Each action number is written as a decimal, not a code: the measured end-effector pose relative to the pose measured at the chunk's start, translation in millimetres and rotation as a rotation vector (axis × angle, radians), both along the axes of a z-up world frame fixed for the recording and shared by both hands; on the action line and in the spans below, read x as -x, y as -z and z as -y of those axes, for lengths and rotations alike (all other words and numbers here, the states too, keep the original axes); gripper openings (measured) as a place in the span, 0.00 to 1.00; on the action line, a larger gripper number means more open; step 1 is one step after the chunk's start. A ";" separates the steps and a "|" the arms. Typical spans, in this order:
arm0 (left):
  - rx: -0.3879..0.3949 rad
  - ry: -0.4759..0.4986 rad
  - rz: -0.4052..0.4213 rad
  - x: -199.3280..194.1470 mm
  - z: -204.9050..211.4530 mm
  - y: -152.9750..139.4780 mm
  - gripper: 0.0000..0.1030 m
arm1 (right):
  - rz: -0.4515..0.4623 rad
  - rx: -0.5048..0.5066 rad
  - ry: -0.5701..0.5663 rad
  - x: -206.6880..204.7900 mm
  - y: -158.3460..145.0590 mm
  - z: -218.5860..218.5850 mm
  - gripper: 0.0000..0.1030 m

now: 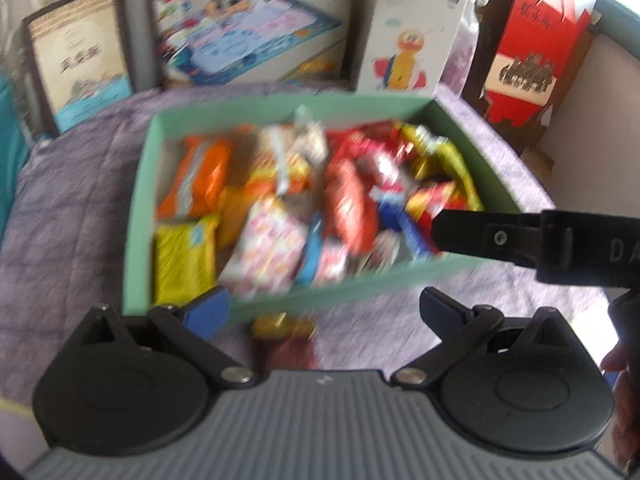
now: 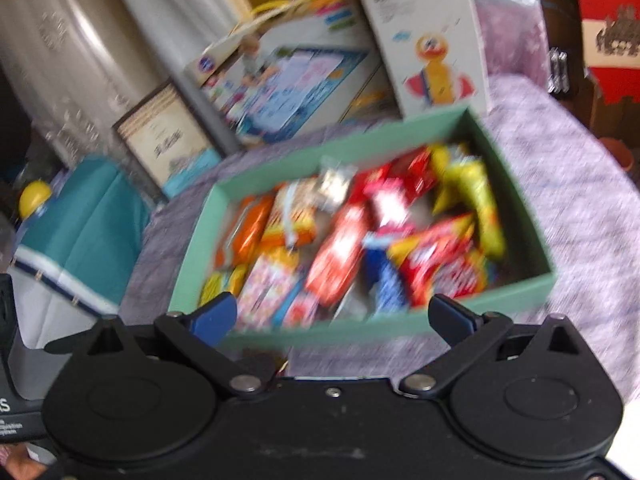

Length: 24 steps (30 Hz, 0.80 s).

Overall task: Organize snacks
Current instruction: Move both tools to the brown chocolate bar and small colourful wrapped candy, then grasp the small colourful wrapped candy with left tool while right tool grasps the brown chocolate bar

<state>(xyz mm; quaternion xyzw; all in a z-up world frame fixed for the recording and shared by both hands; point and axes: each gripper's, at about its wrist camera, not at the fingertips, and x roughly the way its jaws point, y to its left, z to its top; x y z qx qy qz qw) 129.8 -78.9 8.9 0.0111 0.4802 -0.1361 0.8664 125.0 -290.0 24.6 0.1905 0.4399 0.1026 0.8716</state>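
Both the left gripper [image 1: 324,304] and right gripper [image 2: 332,316] hover spread and empty near the green box [image 1: 138,216] of snacks on the purple-covered bed [image 1: 68,216]; one packet [image 1: 284,326] outside may get missed

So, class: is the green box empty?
No: the green box holds many snack packets, such as an orange packet.

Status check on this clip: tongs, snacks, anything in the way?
Both tongs open, empty: left, right. Snacks piled in green box. One snack packet outside on the cloth. Nothing in the way.
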 end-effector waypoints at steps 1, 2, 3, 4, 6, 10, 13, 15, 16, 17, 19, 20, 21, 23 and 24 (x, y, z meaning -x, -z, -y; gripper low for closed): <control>-0.009 -0.006 -0.008 7.3 -6.1 3.8 1.00 | -0.010 -0.004 -0.011 5.0 3.3 -5.7 1.00; -0.015 -0.012 -0.015 13.5 -11.7 7.6 1.00 | -0.020 -0.007 -0.023 9.7 6.5 -11.1 1.00; -0.018 -0.022 -0.025 20.6 -18.5 12.0 1.00 | -0.029 -0.008 -0.033 13.8 9.5 -15.9 1.00; -0.018 -0.032 -0.035 26.5 -24.4 16.1 1.00 | -0.039 -0.009 -0.043 18.4 12.4 -20.5 1.00; -0.018 -0.048 -0.061 38.1 -36.5 26.0 1.00 | -0.058 -0.015 -0.056 26.2 18.1 -28.5 1.00; -0.013 -0.086 -0.116 58.3 -55.4 42.3 1.00 | -0.100 -0.035 -0.063 38.7 30.0 -41.1 1.00; -0.004 -0.116 -0.150 69.3 -64.7 50.1 1.00 | -0.129 -0.047 -0.083 45.1 37.3 -48.7 1.00; 0.014 -0.143 -0.186 75.2 -71.0 55.1 1.00 | -0.142 -0.044 -0.101 48.7 41.1 -55.5 1.00; 0.026 -0.156 -0.201 77.1 -73.6 56.5 1.00 | -0.146 -0.042 -0.110 50.5 43.1 -58.8 1.00; 0.044 -0.167 -0.213 79.8 -76.2 57.5 1.00 | -0.149 -0.040 -0.116 51.3 44.0 -60.7 1.00; 0.086 -0.183 -0.228 84.8 -80.3 57.6 0.94 | -0.156 -0.038 -0.122 53.7 45.9 -63.1 1.00; 0.099 -0.187 -0.233 85.6 -82.2 57.5 0.86 | -0.159 -0.039 -0.121 54.4 46.5 -63.8 1.00; 0.112 -0.192 -0.241 86.3 -83.3 57.2 0.83 | -0.162 -0.040 -0.119 54.3 47.1 -64.4 1.00; 0.148 -0.202 -0.256 86.8 -84.5 56.1 0.67 | -0.167 -0.042 -0.114 54.7 49.8 -63.5 1.00; 0.171 -0.207 -0.267 86.3 -83.8 56.7 0.64 | -0.168 -0.043 -0.111 55.6 50.1 -62.6 1.00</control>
